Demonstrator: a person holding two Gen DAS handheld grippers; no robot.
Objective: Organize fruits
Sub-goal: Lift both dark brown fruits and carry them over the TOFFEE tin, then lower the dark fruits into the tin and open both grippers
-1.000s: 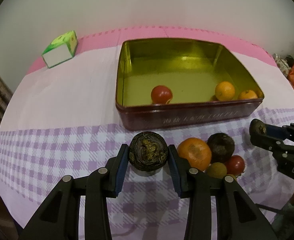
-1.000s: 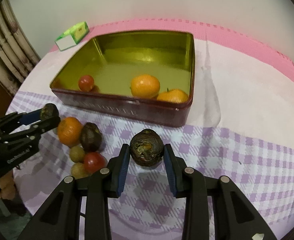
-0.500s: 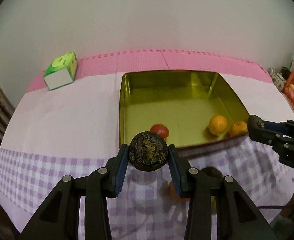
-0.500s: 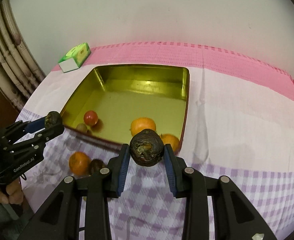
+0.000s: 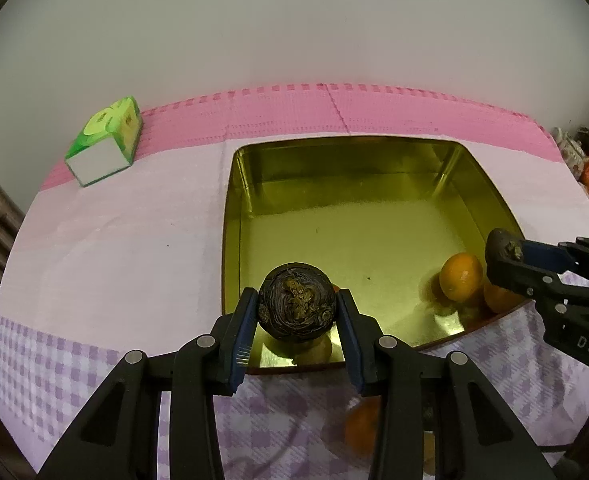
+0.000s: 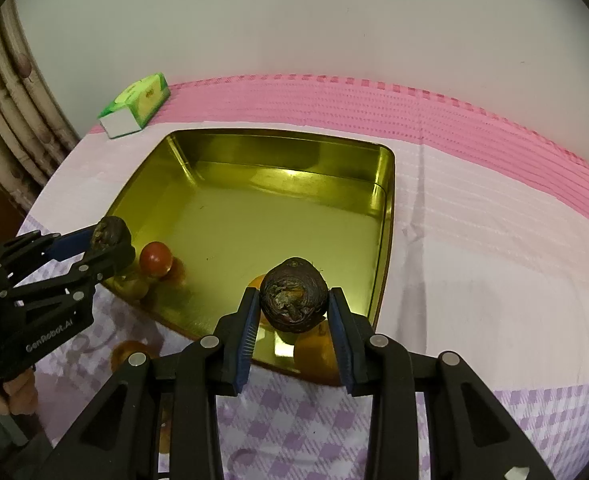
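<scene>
My left gripper [image 5: 296, 310] is shut on a dark wrinkled passion fruit [image 5: 296, 306], held above the near edge of the gold tin [image 5: 366, 168]. My right gripper [image 6: 294, 304] is shut on a second dark passion fruit [image 6: 293, 299] above the tin's near right corner. Each gripper shows in the other's view: the right one [image 5: 506, 250], the left one [image 6: 110, 236]. In the tin lie two oranges [image 5: 460, 276], a red tomato [image 6: 155, 255] and a small yellowish fruit [image 6: 134, 286]. An orange [image 5: 362, 426] lies on the cloth below.
The tin [image 6: 278, 168] stands on a table with a pink, white and purple-checked cloth [image 5: 106, 264]. A green and white box [image 5: 104, 142] lies at the back left. A wall runs behind. Bamboo furniture [image 6: 10, 100] stands left of the table.
Both grippers have risen and moved forward with their passion fruits, from over the checked cloth near the loose fruit pile to over the tin's near edge.
</scene>
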